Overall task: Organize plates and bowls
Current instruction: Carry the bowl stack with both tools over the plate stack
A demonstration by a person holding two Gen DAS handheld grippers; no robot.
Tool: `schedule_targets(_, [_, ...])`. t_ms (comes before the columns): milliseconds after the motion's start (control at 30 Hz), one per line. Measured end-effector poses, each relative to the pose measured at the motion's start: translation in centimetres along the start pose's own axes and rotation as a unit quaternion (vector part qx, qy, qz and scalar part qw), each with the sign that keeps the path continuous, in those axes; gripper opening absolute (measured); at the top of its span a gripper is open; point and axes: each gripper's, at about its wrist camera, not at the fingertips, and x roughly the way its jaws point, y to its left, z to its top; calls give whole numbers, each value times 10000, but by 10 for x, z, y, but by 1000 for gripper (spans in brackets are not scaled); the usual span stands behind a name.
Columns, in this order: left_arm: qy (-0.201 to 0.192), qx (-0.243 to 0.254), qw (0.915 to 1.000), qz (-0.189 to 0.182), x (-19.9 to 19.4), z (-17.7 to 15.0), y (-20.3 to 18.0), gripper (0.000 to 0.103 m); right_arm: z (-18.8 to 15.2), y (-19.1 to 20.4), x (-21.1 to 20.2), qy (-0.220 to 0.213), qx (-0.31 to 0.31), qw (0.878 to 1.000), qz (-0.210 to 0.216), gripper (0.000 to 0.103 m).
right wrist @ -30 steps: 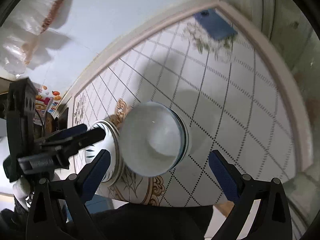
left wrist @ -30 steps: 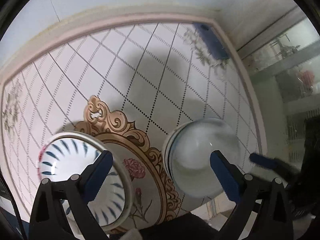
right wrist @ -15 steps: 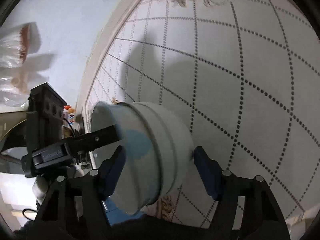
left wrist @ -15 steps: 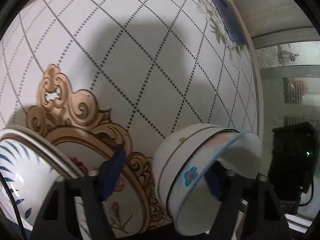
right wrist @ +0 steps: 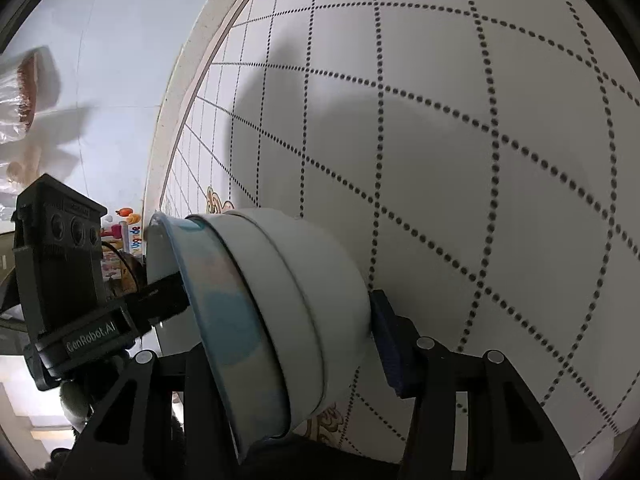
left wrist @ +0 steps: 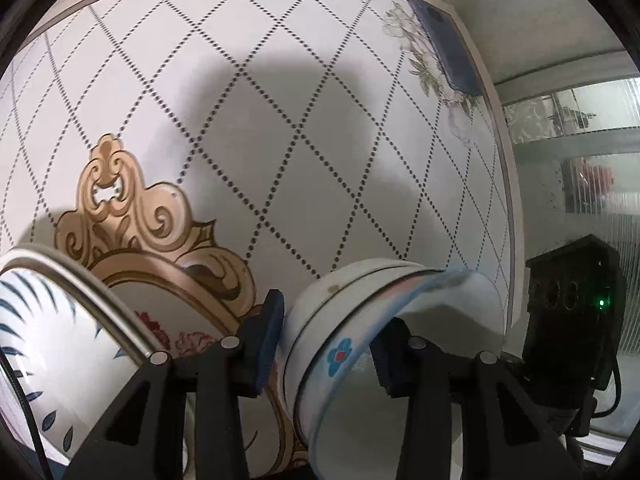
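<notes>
The nested white bowls (left wrist: pixel 340 320) are bracketed by both grippers at the tabletop's near edge; the left gripper (left wrist: pixel 328 348) jaws are closing across the rim, the right gripper (right wrist: pixel 280 344) jaws closing around the outer wall. Pressure should be matched before lifting. The tabletop (left wrist: pixel 280 120) is diamond-patterned, bordered by a pale wall (right wrist: pixel 120 40).

White bowl (left wrist: pixel 344 344) – pale-blue rim, blue flower; left bowl (left wrist: pixel 52 344) white with dark-blue leaf strokes; counter (left wrist: pixel 280 128) white, dotted diamond lattice.
</notes>
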Motion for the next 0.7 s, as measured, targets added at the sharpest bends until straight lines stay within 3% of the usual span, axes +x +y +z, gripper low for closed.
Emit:
schedule_targets(167, [-101,-172,9998,-12,-18,-4,12,38,-5,13,3,119,-2,9999,13,53])
schedule_targets(433, [-463,-547,9974,-113,-67,-19,44,38,1,68,6,247,-430,9988,46,53])
schedule_targets(700, [-886,-1182,9890,6,-113,-37,105,38,4,138,44,728,-1055,9916,175,53])
